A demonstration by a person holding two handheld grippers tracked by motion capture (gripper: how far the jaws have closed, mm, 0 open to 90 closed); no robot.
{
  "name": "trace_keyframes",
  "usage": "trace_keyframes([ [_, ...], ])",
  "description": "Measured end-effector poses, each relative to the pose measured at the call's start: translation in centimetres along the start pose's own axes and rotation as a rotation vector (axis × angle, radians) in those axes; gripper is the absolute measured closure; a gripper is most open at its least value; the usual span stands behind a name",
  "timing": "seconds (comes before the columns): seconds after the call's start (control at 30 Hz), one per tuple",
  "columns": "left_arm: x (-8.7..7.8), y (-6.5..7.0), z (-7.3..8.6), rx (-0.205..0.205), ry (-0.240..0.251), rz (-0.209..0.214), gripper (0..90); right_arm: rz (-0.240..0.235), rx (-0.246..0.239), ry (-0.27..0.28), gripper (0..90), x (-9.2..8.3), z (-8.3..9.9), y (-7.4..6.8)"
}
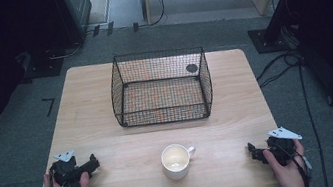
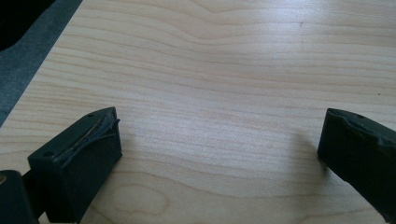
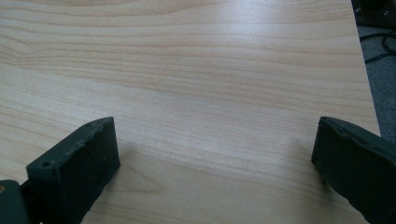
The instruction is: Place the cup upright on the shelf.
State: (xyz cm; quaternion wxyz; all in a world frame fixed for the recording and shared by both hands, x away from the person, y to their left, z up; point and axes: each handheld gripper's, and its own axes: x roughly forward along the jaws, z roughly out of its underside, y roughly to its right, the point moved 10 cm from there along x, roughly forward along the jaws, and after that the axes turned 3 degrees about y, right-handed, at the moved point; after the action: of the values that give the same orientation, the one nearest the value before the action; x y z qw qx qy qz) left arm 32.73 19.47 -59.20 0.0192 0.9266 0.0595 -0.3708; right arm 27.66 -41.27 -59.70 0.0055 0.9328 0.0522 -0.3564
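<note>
From the high view, I see the left gripper [image 1: 93,164] resting at the near left corner of the wooden table [image 1: 97,114], held in a hand, and the right gripper [image 1: 253,151] at the near right edge, also in a hand. A white mug [image 1: 175,161] stands upright between them, near the front edge, well apart from both, its handle pointing right. Behind it sits a black wire basket [image 1: 161,87], mid-table.

In the left gripper view, my left jaws stand wide apart with nothing but bare wood between them.

In the right gripper view, the right jaws are likewise spread wide over bare tabletop, the table's edge and grey floor [image 3: 380,70] off to the right.
</note>
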Motion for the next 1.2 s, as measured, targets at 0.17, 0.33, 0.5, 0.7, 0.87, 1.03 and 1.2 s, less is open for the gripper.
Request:
trace_keyframes([
  [0.17,0.0,0.0,0.0,0.0,0.0,0.0,0.0,0.001,0.013,-0.002,0.8,-0.1,0.0,-0.6],
  [0.33,0.0,0.0,0.0,0.0,0.0,0.0,0.0,-0.017,0.0,0.028,0.8,-0.7,-0.9,-1.2],
  [0.5,0.0,0.0,0.0,0.0,0.0,0.0,0.0,-0.042,-0.016,0.051,1.2,-1.6,-2.4,-2.4],
  [0.7,0.0,0.0,0.0,0.0,0.0,0.0,0.0,-0.074,-0.039,0.076,6.1,-2.2,-3.6,-3.8],
  [0.87,0.0,0.0,0.0,0.0,0.0,0.0,0.0,-0.102,-0.058,0.088,6.0,-2.4,-4.6,-5.2],
  [1.03,0.0,0.0,0.0,0.0,0.0,0.0,0.0,-0.125,-0.074,0.096,6.4,-2.6,-5.2,-6.4],
  [1.2,0.0,0.0,0.0,0.0,0.0,0.0,0.0,-0.163,-0.103,0.108,8.4,-2.6,-5.7,-8.2],
])
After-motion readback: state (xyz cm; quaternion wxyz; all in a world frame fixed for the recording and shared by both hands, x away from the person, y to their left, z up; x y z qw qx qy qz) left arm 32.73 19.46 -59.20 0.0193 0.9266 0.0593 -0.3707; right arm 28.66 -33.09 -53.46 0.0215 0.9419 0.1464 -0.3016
